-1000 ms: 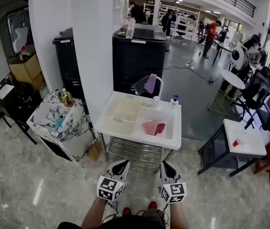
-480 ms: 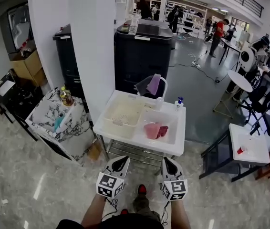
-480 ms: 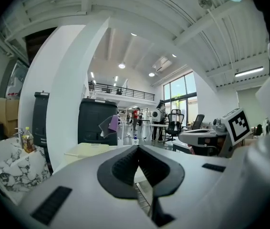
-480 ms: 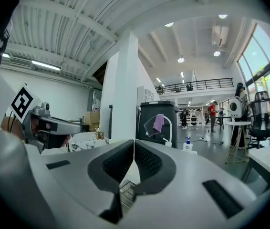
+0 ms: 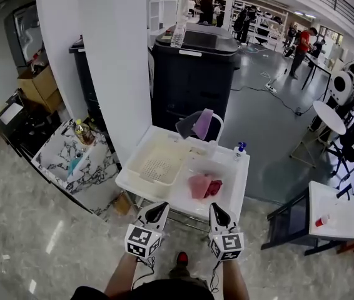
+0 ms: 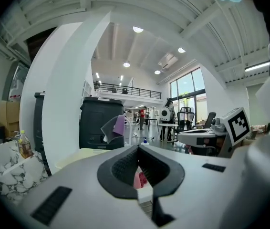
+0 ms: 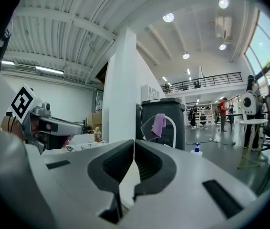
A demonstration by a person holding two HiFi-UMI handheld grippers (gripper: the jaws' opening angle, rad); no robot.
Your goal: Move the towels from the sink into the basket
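Pink and red towels [image 5: 203, 185] lie in the right basin of the white sink unit [image 5: 242, 189]. A cream perforated basket [image 5: 158, 164] fills the left basin. Grey and purple towels [image 5: 197, 125] hang over the white faucet; the purple one also shows in the left gripper view [image 6: 119, 125] and the right gripper view [image 7: 159, 124]. My left gripper [image 5: 158, 209] [image 6: 138, 149] and right gripper [image 5: 214, 210] [image 7: 134, 142] hover side by side just before the sink's front edge. Both are shut with nothing in them. A bit of pink towel [image 6: 138, 179] peeks below the left jaws.
A white pillar [image 5: 117, 61] stands left of the sink, with a black copier [image 5: 192, 74] behind it. A marble-patterned table [image 5: 77, 161] with a bottle is at the left. A soap bottle [image 5: 241, 149] sits on the sink's back right corner. A white table [image 5: 332, 208] stands at the right.
The sink has come nearer and lower in the head view as the person walked up to it. Both grippers stay shut and now reach its front edge.
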